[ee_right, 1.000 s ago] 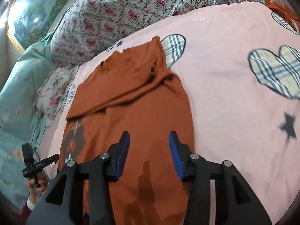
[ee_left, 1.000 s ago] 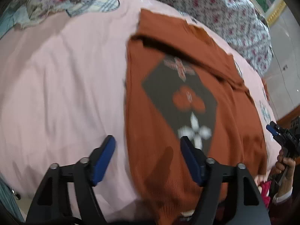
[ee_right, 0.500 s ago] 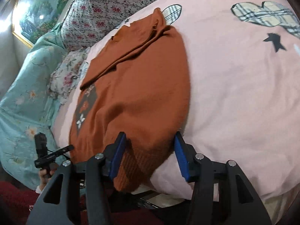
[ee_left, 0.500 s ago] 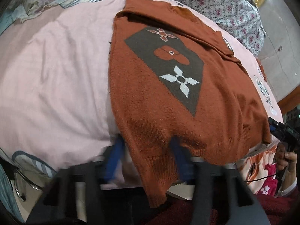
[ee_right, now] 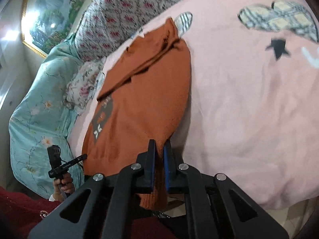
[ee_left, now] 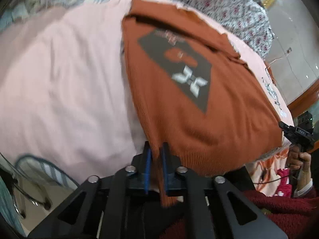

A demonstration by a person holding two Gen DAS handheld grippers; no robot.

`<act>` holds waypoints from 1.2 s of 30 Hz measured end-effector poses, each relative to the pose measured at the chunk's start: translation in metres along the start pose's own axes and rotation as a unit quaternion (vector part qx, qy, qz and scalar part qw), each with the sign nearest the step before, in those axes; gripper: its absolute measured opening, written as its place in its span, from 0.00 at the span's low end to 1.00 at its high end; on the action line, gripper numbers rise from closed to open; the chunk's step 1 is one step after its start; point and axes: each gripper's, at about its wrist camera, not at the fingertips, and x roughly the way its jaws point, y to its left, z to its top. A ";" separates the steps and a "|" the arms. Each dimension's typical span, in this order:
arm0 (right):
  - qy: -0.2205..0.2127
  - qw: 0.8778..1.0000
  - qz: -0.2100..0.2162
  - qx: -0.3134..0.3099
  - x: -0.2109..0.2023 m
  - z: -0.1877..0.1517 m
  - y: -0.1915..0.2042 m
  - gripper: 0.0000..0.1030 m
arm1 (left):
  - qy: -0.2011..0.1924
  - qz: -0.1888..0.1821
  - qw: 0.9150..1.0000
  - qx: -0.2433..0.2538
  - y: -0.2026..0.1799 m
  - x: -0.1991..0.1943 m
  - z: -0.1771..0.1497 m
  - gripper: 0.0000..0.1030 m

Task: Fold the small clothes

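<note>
Left wrist view: left gripper (ee_left: 156, 164) pinching one hem corner of the sweater (ee_left: 199, 103), right gripper (ee_right: 159, 164) likewise pinching the other.
Spread flat on the pink bedspread (ee_right: 249, 103), hem hanging off the near edge; corners probably clamped for lifting the hem toward the collar. One sweater, two grippers, both pressed onto knit.

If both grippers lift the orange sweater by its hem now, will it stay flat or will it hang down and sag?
The orange sweater is probably floppy: its hem already droops below the left gripper and right gripper. The middle would likely sag between them. The ribbed knit seems unlikely to slip.
</note>
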 end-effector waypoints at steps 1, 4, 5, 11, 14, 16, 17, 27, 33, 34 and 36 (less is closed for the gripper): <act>0.006 1.000 -0.007 0.008 0.003 -0.003 -0.005 0.20 | 0.002 -0.005 1.000 -0.004 0.002 0.002 -0.002 0.15; -0.005 1.000 0.017 0.018 -0.006 -0.008 -0.013 0.33 | 0.012 -0.041 0.999 -0.024 0.009 0.007 -0.006 0.32; -0.004 1.000 0.019 0.013 -0.009 -0.010 -0.013 0.35 | 0.015 -0.056 0.998 -0.030 0.011 0.009 -0.008 0.37; 0.018 0.999 0.042 -0.013 0.007 -0.017 -0.003 0.40 | -0.005 -0.032 0.999 0.028 -0.010 0.013 -0.014 0.09; 0.031 0.998 0.041 -0.023 0.012 -0.019 0.002 0.10 | -0.018 -0.032 0.999 0.032 -0.013 0.002 -0.018 0.06; 0.021 0.998 0.050 -0.030 0.006 -0.021 0.004 0.10 | -0.036 -0.032 0.998 0.034 -0.013 -0.009 -0.021 0.06; 0.018 0.998 0.054 -0.029 0.003 -0.022 0.003 0.10 | -0.043 -0.036 0.998 0.031 -0.012 -0.015 -0.021 0.05; -0.062 0.992 0.086 -0.065 -0.021 0.029 0.046 0.10 | -0.161 -0.056 0.985 0.011 -0.027 -0.072 0.042 0.04; -0.110 0.988 0.086 -0.073 -0.007 0.103 0.057 0.10 | -0.225 -0.040 0.973 -0.016 -0.021 -0.072 0.128 0.04; -0.115 0.987 0.081 -0.078 0.000 0.120 0.059 0.10 | -0.229 -0.035 0.973 -0.017 -0.021 -0.068 0.140 0.04; -0.121 0.987 0.068 -0.085 0.018 0.153 0.063 0.10 | -0.235 -0.030 0.971 -0.022 -0.021 -0.058 0.169 0.04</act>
